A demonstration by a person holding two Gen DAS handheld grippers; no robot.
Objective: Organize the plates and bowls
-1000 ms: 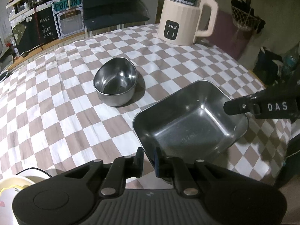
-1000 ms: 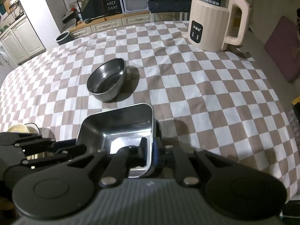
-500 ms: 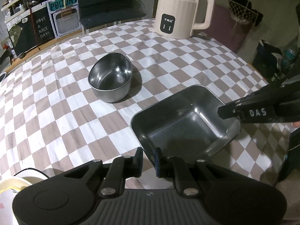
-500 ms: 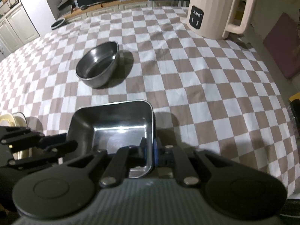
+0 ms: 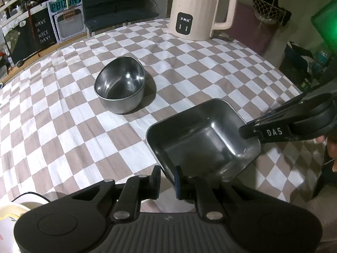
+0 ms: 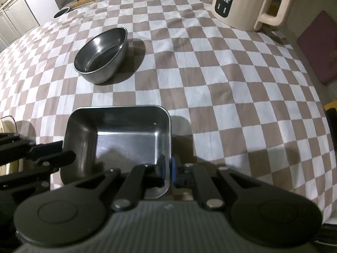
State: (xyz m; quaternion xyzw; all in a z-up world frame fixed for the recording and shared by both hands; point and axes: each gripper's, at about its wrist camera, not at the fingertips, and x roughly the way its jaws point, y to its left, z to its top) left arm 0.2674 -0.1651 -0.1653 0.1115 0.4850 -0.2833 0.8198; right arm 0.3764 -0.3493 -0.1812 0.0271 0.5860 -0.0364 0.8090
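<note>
A rectangular steel tray (image 5: 202, 143) (image 6: 126, 139) sits low over the checked tablecloth, near the front edge. My left gripper (image 5: 167, 182) (image 6: 67, 158) is shut on its left rim. My right gripper (image 6: 167, 169) (image 5: 244, 129) clamps the tray's right wall between its pads, and its jaws are still closing. I cannot tell whether the tray rests on the cloth. A round steel bowl (image 5: 120, 84) (image 6: 101, 57) stands empty further back, apart from both grippers.
A cream electric kettle (image 5: 198, 14) (image 6: 242, 4) stands at the far side of the table. A pale yellow dish (image 5: 8, 217) (image 6: 6, 124) lies at the near left edge. A hand (image 5: 330, 147) shows behind the right gripper. Shelves and boxes line the far wall.
The right gripper has come down with the tray's right side, so the tray lies lower and flatter. The left gripper has kept its place on the rim.
</note>
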